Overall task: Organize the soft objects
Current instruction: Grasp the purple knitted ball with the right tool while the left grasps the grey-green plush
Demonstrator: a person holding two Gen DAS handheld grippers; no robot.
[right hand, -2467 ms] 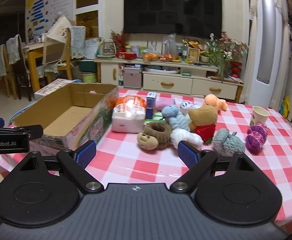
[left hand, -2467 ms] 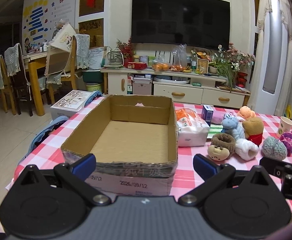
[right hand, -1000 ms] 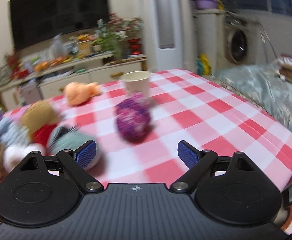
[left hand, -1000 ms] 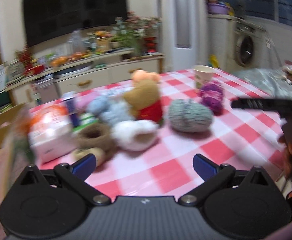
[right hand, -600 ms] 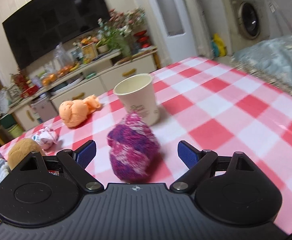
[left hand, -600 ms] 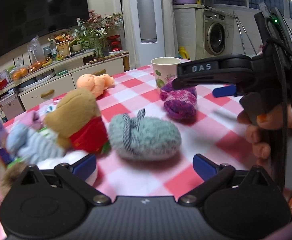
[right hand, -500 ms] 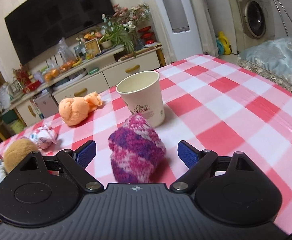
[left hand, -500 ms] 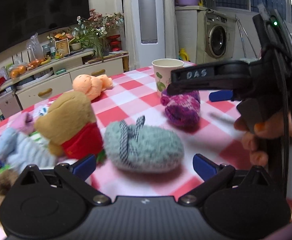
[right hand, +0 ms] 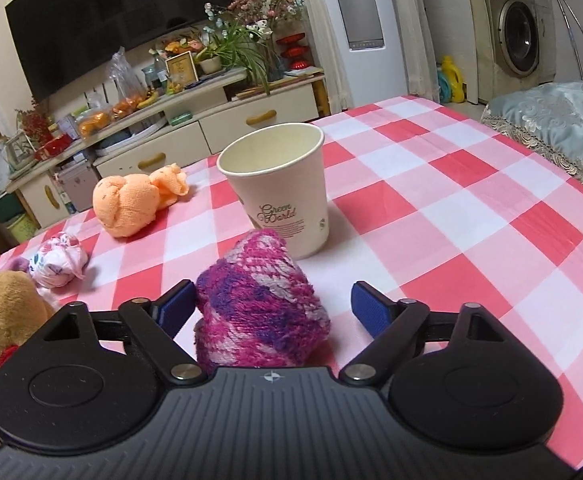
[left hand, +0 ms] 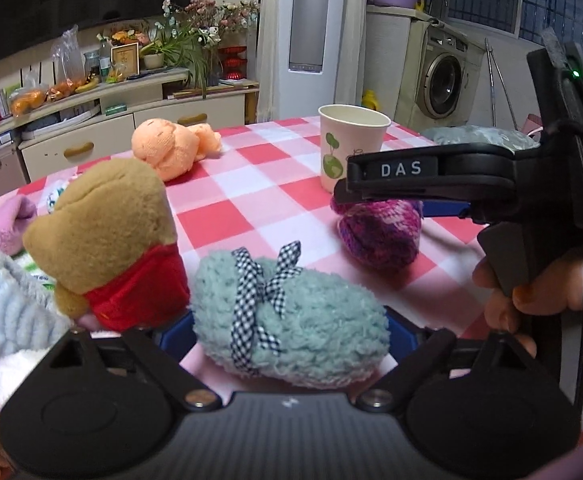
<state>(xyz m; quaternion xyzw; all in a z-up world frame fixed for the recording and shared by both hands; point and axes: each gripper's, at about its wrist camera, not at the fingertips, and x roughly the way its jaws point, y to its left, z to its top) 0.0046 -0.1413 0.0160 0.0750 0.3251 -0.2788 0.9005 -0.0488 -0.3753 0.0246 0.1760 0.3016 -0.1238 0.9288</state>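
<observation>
My left hand-held gripper [left hand: 289, 330] has been closing around the teal fluffy bundle [left hand: 291, 320], the bear toy [left hand: 103, 240] crowding it; my right hand-held gripper [right hand: 271, 304] gapes around the purple yarn bundle [right hand: 259, 304], paper cup [right hand: 279, 188] behind, on the checked bench [right hand: 451, 208]

Paper cup [right hand: 279, 184] stands upright on red-and-white checked worktop [right hand: 451, 208]; TV [right hand: 111, 20] on wall above low cabinet [right hand: 227, 116] w/ flowers [right hand: 247, 36]; washing machine [right hand: 519, 28] at rear right.

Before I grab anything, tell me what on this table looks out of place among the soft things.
The paper cup stands out: it is the one hard item, upright and seemingly empty on the checked tablecloth, just behind the purple knit bundle. Nothing looks spilled or damaged; the orange cloth bundle lies apart, to the cup's left.
</observation>
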